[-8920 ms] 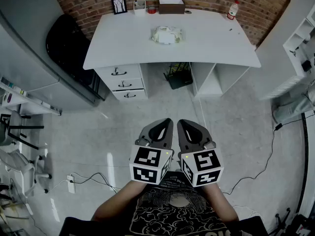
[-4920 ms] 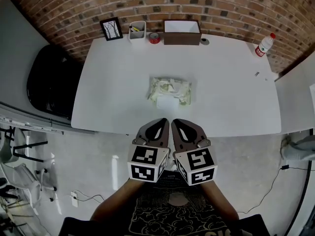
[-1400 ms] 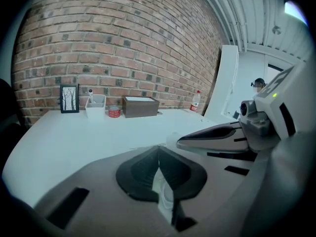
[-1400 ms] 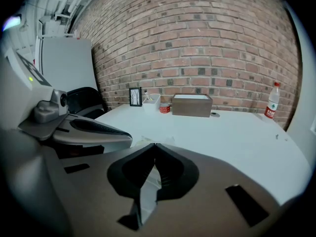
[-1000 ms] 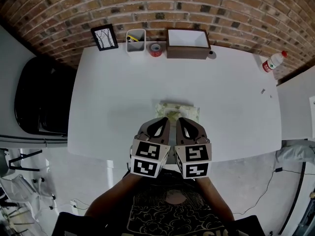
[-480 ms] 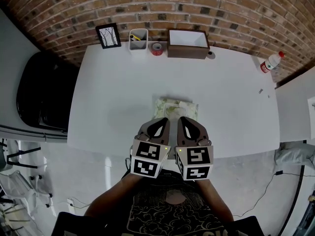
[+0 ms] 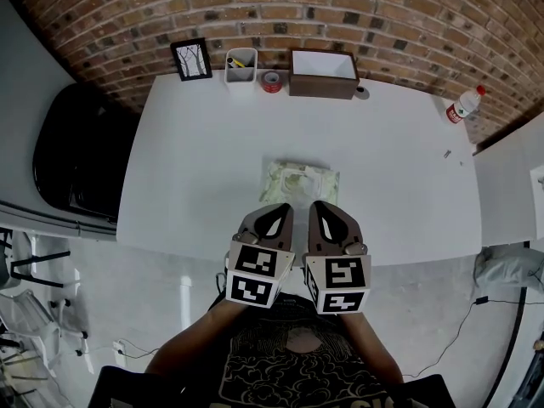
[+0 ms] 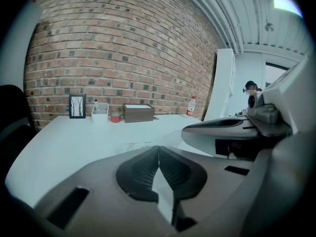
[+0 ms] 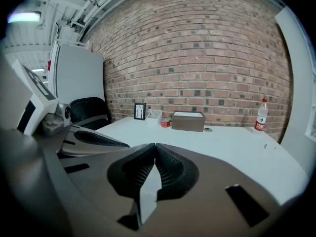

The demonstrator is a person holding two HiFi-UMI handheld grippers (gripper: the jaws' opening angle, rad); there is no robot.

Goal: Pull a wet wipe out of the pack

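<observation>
The grey left tool (image 7: pixel 272 214) and grey right tool (image 7: pixel 327 213) are side by side, each with jaws pressed together on nothing, above the near edge of a white tabletop (image 7: pixel 195 143). Just beyond their tips lies a pale green crinkled wet wipe pack (image 7: pixel 297 181).

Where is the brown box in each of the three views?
Head view: brown box at the far edge of the table, top centre.
Left gripper view: box left of centre.
Right gripper view: box just right of centre.
Shared landmark: water bottle, right of the box.
</observation>
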